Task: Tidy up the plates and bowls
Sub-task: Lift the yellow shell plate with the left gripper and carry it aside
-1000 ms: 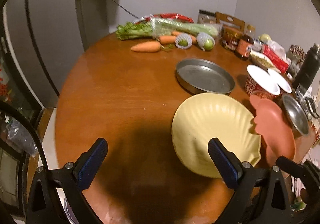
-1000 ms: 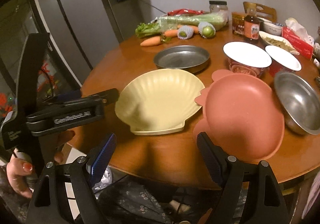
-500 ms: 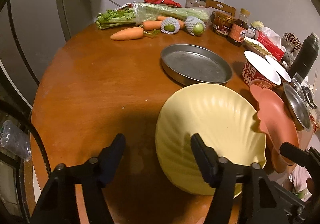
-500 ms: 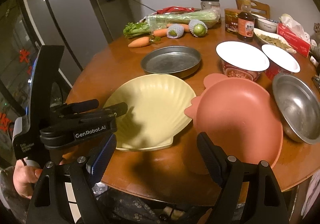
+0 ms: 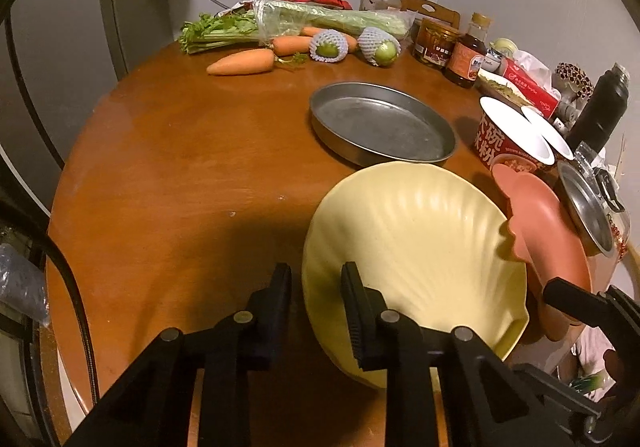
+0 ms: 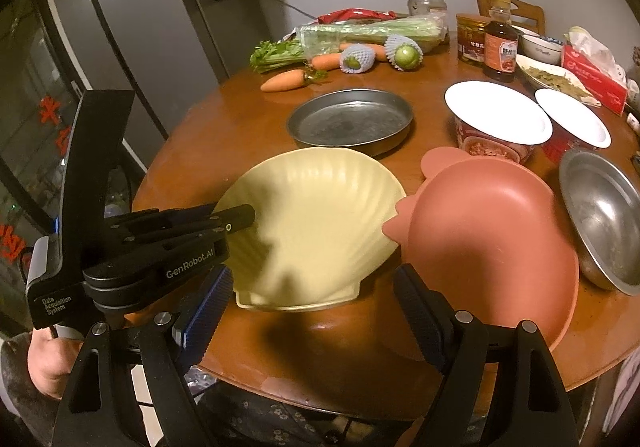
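Yellow shell-shaped plate, near the round wooden table's front edge, now clamped at its left rim by the left gripper; jaws wide a second ago, since drawn narrow onto that rim. Ready for lifting and stacking, probably. Right gripper wide, holding nothing. Counted: one yellow plate, one pink chicken-shaped plate, one round metal pan, one steel bowl.
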Available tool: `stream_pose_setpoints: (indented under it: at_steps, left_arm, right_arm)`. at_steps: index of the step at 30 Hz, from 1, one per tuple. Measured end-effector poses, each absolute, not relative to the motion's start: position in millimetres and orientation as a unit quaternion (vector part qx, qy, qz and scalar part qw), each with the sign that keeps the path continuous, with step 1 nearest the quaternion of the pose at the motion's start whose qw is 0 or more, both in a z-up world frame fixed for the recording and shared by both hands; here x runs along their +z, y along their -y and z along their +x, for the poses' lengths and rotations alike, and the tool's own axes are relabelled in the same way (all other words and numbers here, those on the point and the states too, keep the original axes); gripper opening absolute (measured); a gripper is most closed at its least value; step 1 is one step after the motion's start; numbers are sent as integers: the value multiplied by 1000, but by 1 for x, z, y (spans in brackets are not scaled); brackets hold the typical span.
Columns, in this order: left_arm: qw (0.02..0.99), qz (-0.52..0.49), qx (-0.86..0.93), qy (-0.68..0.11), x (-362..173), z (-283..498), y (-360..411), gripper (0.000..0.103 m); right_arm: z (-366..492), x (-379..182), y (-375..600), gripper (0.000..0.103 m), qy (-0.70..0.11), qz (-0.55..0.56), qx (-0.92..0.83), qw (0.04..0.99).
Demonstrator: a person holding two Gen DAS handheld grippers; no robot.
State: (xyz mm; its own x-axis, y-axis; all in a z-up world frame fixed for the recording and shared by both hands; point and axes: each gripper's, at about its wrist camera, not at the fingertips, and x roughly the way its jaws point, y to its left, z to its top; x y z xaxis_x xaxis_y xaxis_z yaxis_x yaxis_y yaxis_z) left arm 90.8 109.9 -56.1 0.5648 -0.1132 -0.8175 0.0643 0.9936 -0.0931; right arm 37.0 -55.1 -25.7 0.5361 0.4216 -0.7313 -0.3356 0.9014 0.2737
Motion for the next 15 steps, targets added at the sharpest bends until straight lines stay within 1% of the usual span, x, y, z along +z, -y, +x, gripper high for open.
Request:
stream_pose_setpoints:
  at_steps: [15]
  left_arm:
    - [884, -32, -31, -464, -55, 92, -138, 27]
  right_arm:
    - [46, -29, 33, 84, -444, 37, 236, 864]
